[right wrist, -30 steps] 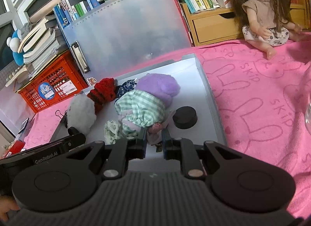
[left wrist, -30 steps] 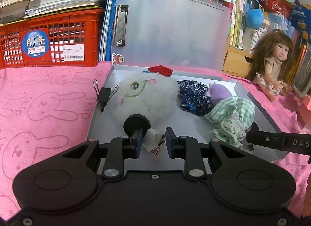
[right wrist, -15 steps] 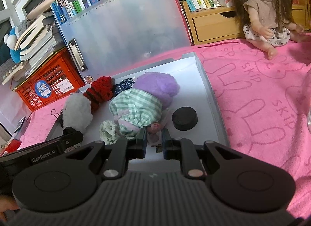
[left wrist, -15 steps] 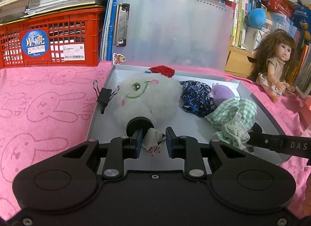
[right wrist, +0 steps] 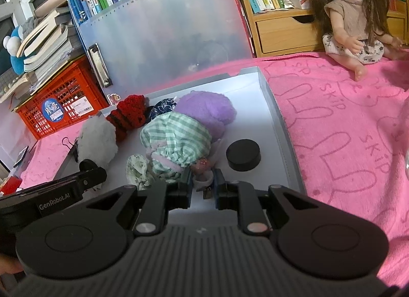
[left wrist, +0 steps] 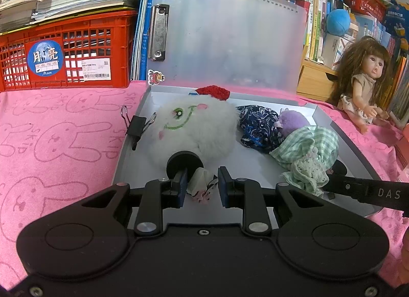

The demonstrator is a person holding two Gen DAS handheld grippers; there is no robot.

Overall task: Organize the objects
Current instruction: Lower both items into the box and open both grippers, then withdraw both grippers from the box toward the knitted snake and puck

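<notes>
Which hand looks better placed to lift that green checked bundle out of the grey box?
The right. Its tool is already shut on the green checked bundle's pink edge, while the left tool grips a small white scrap by the white fluffy toy.

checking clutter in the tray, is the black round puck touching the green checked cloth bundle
Apart. The right wrist view shows bare tray floor between the black round puck and green checked cloth bundle.

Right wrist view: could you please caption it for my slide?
Right claw shut on pale cloth beside a black puck in the grey tray.
</notes>
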